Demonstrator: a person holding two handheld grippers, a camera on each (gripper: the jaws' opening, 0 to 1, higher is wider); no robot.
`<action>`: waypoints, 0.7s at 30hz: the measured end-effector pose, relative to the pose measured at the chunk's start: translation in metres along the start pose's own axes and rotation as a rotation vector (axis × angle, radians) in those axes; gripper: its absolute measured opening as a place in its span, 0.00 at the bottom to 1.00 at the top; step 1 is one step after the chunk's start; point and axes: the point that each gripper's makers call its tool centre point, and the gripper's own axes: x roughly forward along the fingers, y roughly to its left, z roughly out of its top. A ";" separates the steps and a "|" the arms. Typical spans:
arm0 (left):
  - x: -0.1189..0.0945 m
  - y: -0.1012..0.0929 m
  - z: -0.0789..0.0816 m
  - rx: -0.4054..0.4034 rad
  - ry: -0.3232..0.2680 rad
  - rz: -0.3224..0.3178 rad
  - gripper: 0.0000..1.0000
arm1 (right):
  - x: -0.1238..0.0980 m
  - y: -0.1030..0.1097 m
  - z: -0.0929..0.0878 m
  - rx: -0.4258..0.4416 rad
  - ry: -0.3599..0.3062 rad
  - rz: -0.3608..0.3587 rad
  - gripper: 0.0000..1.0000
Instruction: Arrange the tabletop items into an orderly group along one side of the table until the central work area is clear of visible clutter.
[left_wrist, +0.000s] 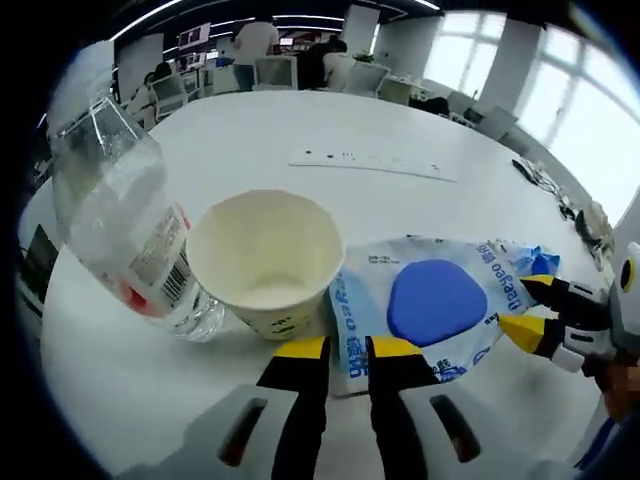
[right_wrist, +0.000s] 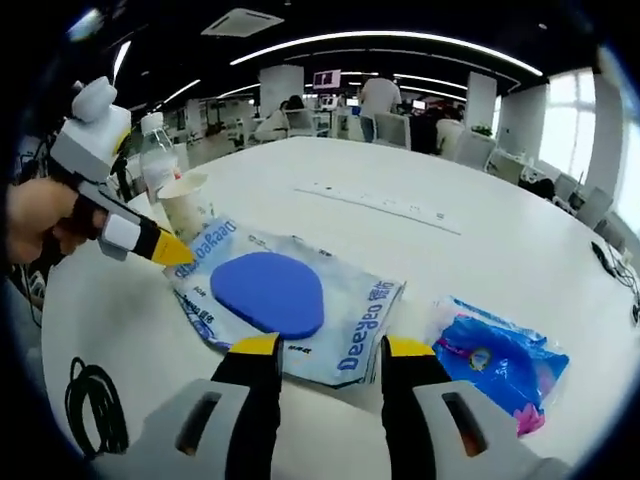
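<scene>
White round table (right_wrist: 500, 230): paper cup (left_wrist: 268, 258) upright, touching a tilted clear plastic bottle (left_wrist: 125, 225). Flat Deeyeo packet (right_wrist: 290, 305) with blue pad beside the cup. Blue wrapper (right_wrist: 500, 362) apart. Left gripper (left_wrist: 335, 350) fingers slightly parted at the packet's edge, gripping nothing visibly; right gripper (right_wrist: 330, 348) fingers open, empty, just short of the packet.

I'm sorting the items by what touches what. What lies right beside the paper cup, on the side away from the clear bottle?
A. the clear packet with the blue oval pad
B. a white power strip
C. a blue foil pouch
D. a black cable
A: in the left gripper view the packet with the blue pad lies right against the paper cup, opposite the clear bottle.
</scene>
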 end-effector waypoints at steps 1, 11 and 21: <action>-0.002 0.000 0.001 0.002 -0.006 0.002 0.12 | -0.002 0.001 0.001 0.003 -0.009 0.000 0.39; -0.028 -0.009 -0.006 -0.017 -0.034 -0.039 0.33 | -0.031 0.014 0.016 0.028 -0.121 0.032 0.46; -0.065 -0.005 -0.035 0.008 -0.095 -0.067 0.73 | -0.068 0.037 0.025 0.105 -0.213 0.096 0.84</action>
